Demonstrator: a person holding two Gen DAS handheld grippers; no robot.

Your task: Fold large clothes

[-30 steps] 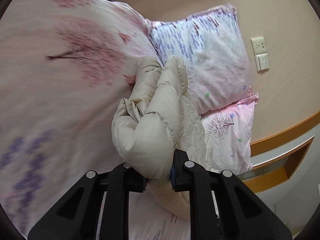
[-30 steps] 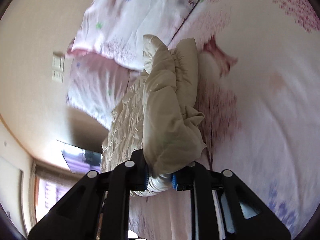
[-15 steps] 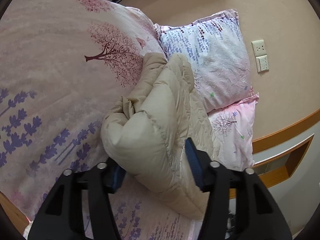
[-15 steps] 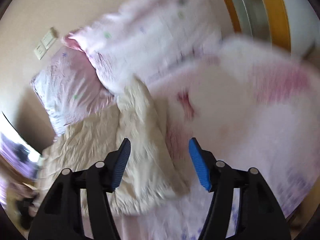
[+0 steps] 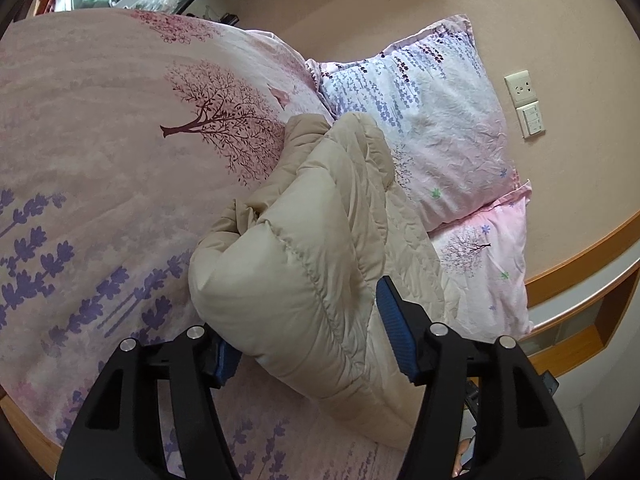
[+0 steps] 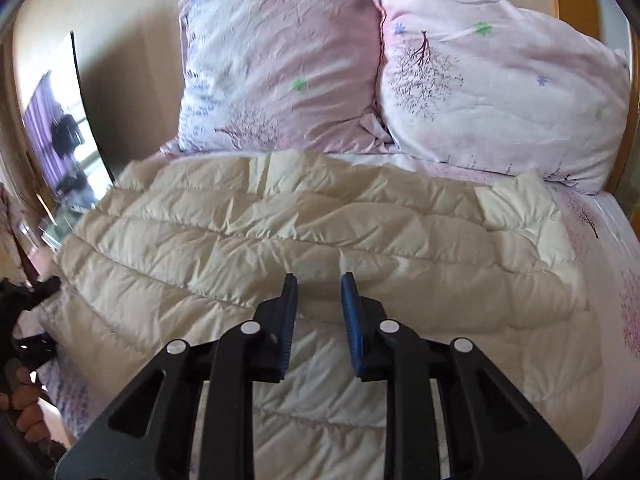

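A big cream puffy coat (image 6: pixel 304 240) lies on the bed (image 5: pixel 88 152), spread wide across it just below the two pillows. In the right wrist view the coat fills the middle of the picture, with its far edge touching the bottom of the pillows. The left pillow (image 6: pixel 276 60) is pale with purple and green flowers, and the right pillow (image 6: pixel 500 80) is pink with a small tree on it. The right gripper (image 6: pixel 319 294) hangs over the coat. Its jaws are closing, and nothing is between them; the blue pads sit close together with only air in the gap. At the left edge of that view, the left gripper (image 6: pixel 28 320) shows as a dark shape by the side of the coat, and some fingers (image 6: pixel 24 408) of the person show low in the corner. In the left wrist view, a thick folded end of the coat (image 5: pixel 304 280) bulges up between the left gripper's (image 5: pixel 308 324) two fingers. Its jaws are opening. The right blue pad (image 5: pixel 394 328) stands clear of the cloth, and the left pad is mostly hidden under the coat, so the coat sits loose between them and is not squeezed. The bed cover is pink with a dark red tree (image 5: pixel 224 120) and purple flowers (image 5: pixel 40 256) on it. Behind the pillows is a tan wall (image 5: pixel 360 8) with a white socket (image 5: pixel 520 88) and a switch (image 5: pixel 532 120) under it. A mirror (image 6: pixel 60 152) leans at the left of the bed.
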